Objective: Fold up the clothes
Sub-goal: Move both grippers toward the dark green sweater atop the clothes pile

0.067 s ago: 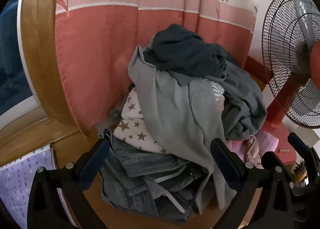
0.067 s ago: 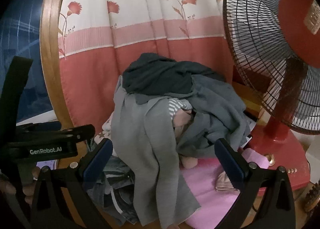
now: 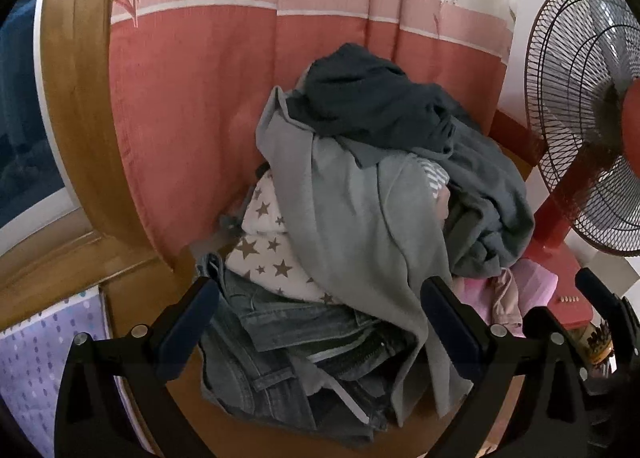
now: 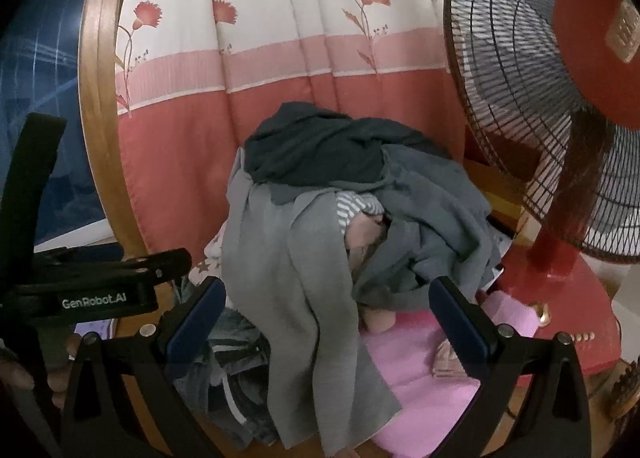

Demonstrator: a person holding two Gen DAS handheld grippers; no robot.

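1. Left wrist view: left tool (image 3: pixel 320 322) spread wide, gripping nothing. A heap of crumpled clothes (image 3: pixel 380 210) sits on the wooden surface (image 3: pixel 152 298) against the red-and-cream floral curtain (image 3: pixel 200 98); light grey garment (image 3: pixel 360 238) drapes over blue denim jeans (image 3: pixel 280 346).
2. Right wrist view: right tool (image 4: pixel 328 318) likewise wide apart, empty, facing the heap; red pedestal fan (image 4: pixel 560 98) stands beside it.

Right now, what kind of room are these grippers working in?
Most likely a room in a home, maybe a bedroom. A floral curtain hangs behind a heap of unfolded clothes, and a red pedestal fan stands beside it on wooden flooring.
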